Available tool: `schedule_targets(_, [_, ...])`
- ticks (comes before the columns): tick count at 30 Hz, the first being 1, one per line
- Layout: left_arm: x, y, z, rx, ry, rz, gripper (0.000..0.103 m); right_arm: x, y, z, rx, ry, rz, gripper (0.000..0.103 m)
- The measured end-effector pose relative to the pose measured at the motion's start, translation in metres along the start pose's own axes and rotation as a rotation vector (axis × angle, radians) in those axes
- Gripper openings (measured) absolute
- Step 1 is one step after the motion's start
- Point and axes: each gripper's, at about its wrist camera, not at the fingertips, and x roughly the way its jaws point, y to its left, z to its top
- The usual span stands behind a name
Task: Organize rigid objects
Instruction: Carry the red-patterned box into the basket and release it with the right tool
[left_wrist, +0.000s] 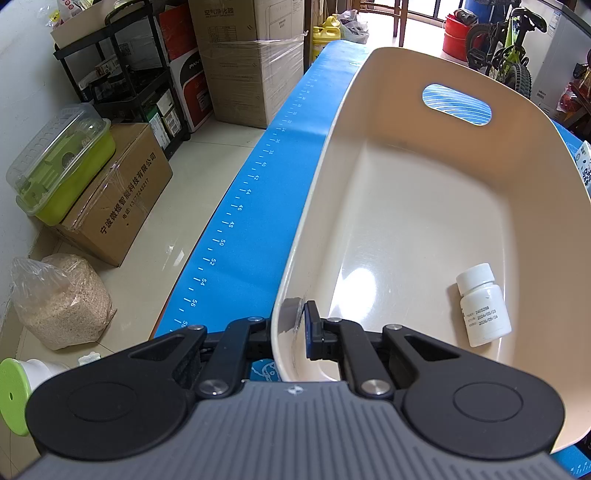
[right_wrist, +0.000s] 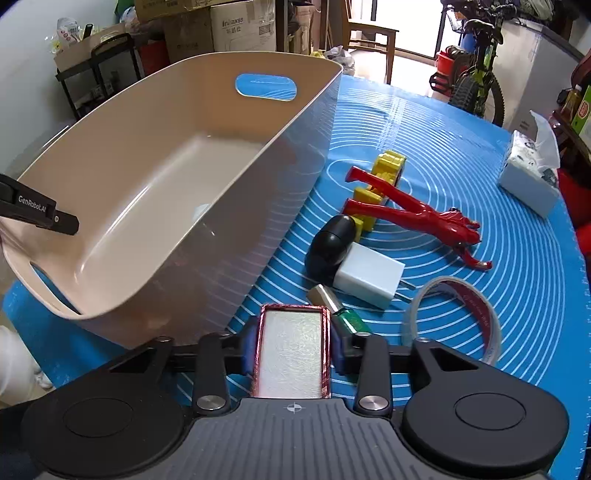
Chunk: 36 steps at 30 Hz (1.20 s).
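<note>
A beige plastic basket (left_wrist: 424, 206) stands on the blue mat, with a white pill bottle (left_wrist: 484, 304) lying inside at the near right. My left gripper (left_wrist: 295, 328) is shut on the basket's near rim, which sits between its pads. In the right wrist view the basket (right_wrist: 258, 206) is at the left, and the left gripper's finger (right_wrist: 55, 218) shows at its rim. My right gripper (right_wrist: 294, 349) is shut on a flat red-framed silvery tile (right_wrist: 291, 354), low over the mat beside the basket's right wall.
To the right of the basket lie a black oval piece (right_wrist: 330, 247), a white block (right_wrist: 367, 277), a green-and-silver tube (right_wrist: 340, 306), a red figure (right_wrist: 417, 214), a yellow toy (right_wrist: 384, 173) and a tape roll (right_wrist: 458, 317). A tissue pack (right_wrist: 532, 173) sits far right. The mat's edge (left_wrist: 236, 221) runs left.
</note>
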Motion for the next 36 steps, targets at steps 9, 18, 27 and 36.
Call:
schedule_targets(9, [0.000,0.000,0.000,0.001,0.000,-0.001,0.012,-0.032,-0.010,0.011,0.052,-0.079,-0.032,0.044])
schedule_targets(18, [0.000,-0.002,0.000,0.008,0.002,0.000,0.012,-0.075,-0.018,0.046,0.133,-0.265,-0.095,0.044])
schedule_targets(27, [-0.001,-0.004,0.001,0.007,0.005,0.001,0.012,-0.081,0.001,0.090,0.115,-0.387,-0.056,0.044])
schedule_targets(36, [-0.001,-0.003,0.002,0.005,0.007,0.001,0.012,-0.051,0.048,0.111,0.017,-0.338,-0.001,0.044])
